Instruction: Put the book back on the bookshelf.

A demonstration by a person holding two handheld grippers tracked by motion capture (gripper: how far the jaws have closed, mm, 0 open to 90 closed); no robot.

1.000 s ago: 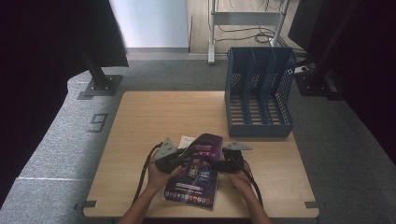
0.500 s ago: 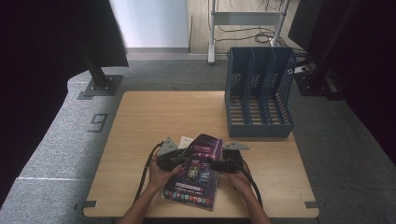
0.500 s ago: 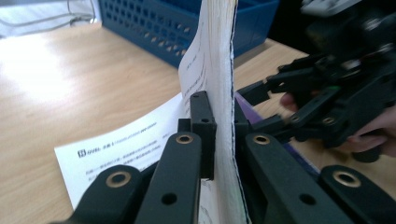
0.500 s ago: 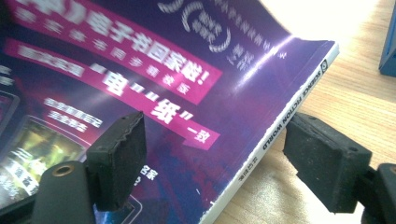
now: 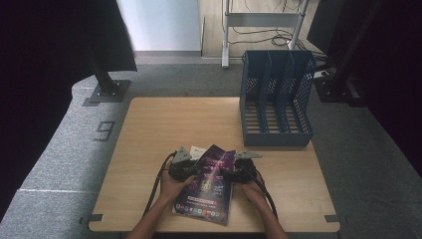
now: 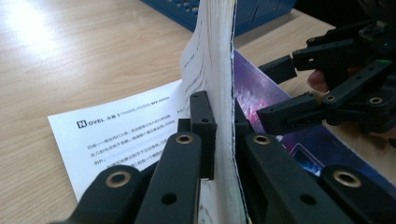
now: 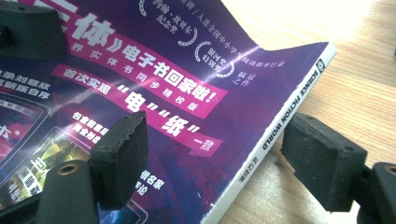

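Note:
A magazine (image 5: 206, 191) with a purple cover lies near the table's front edge. My left gripper (image 5: 198, 169) is shut on a sheaf of its pages (image 6: 212, 56) and holds them up on edge, pads (image 6: 201, 121) pressed on both sides. A white printed page (image 6: 116, 135) lies flat beside them. My right gripper (image 7: 219, 156) stands open astride the magazine's spine (image 7: 289, 112), one pad over the cover and one over the table. Its jaws have just been closing a little and do not press. It also appears in the left gripper view as the right gripper (image 6: 280, 93).
A blue slotted file rack (image 5: 276, 99) stands upright at the back right of the wooden table (image 5: 174, 124). The person's hands come in over the front edge, with cables trailing back from both grippers.
My left gripper has sunk slightly with the pages it holds. The right gripper has stayed at the spine, its jaws a little narrower.

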